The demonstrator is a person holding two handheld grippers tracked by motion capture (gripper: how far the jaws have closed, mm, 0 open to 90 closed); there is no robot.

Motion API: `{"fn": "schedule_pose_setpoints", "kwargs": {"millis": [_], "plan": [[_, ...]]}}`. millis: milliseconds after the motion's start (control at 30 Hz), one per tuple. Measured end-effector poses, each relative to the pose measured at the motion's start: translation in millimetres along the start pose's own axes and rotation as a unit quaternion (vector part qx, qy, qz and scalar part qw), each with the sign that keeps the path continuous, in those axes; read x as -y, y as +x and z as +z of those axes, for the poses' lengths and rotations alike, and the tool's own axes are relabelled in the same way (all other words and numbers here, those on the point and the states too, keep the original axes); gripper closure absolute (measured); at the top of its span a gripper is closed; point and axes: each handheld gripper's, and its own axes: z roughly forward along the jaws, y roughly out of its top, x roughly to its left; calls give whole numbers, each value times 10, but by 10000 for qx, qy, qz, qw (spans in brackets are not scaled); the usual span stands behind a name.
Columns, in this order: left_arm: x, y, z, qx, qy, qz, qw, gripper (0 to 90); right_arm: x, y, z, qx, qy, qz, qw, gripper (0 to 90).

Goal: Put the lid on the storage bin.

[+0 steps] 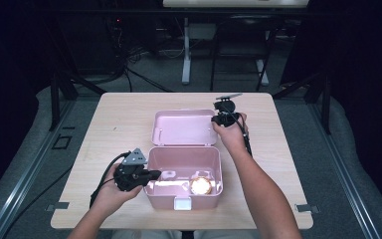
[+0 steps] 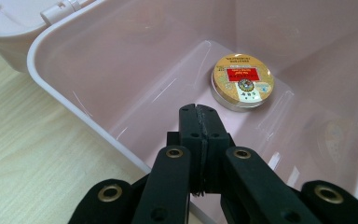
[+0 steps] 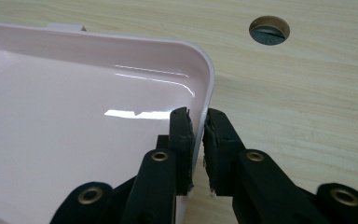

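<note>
The left claw (image 1: 151, 175) is held low at the left wall of the open pink box (image 1: 218, 164) on the desk (image 1: 119, 117), jaws pressed together on nothing, tips just inside the rim. A round tin (image 2: 242, 81) lies on the box floor ahead of them. The right claw (image 3: 198, 126) reaches forward, jaws narrow around the rim of the flat-lying lid (image 3: 74, 130). Whether they touch the rim cannot be told.

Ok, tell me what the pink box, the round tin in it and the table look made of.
Pink box: glossy moulded plastic, going by its sharp highlights and rounded rim. Round tin: probably metal, with a silvery side and a printed gold lid. Table: pale wood-grain surface, possibly laminate.
</note>
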Motion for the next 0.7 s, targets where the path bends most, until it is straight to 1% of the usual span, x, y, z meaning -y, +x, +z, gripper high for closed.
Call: {"fn": "schedule_pose_setpoints", "kwargs": {"millis": [167,200,233,267,300,333,367,400,433,467,600,700], "plan": [[-1,-2,6,35,-20,2,10000,900,-14,10,-46,-16,-84,-14,10000,821],[-2,-9,20,130,0,-11,9999,900,-17,8,-56,-14,-101,-29,9999,822],[5,-30,73,234,147,27,9996,900,-18,8,-65,-31,-123,-19,9999,822],[3,-56,100,347,168,111,9992,900,-21,9,-79,-107,-105,30,9999,820],[-9,-75,104,250,222,150,9993,900,-21,18,-88,-176,-131,74,9997,828],[-17,-94,103,1,248,286,9993,900,-23,38,-101,-131,-168,30,9998,829],[-18,-99,103,-48,232,304,9993,900,-24,53,-113,-91,-201,-19,9998,830],[-15,-95,104,-29,209,248,9995,900,-25,55,-117,-88,-234,-39,9997,830],[-15,-95,104,-29,209,248,9995,900,-28,52,-120,-90,-208,-18,9997,831],[-9,-81,100,37,170,206,9996,900,-30,46,-120,-99,-196,-4,9998,831],[-11,-76,97,55,180,208,9996,900,-28,36,-135,-111,-178,14,9998,831],[-6,-75,98,26,127,192,9997,900,-32,30,-162,-138,-255,-25,9996,833]]}}
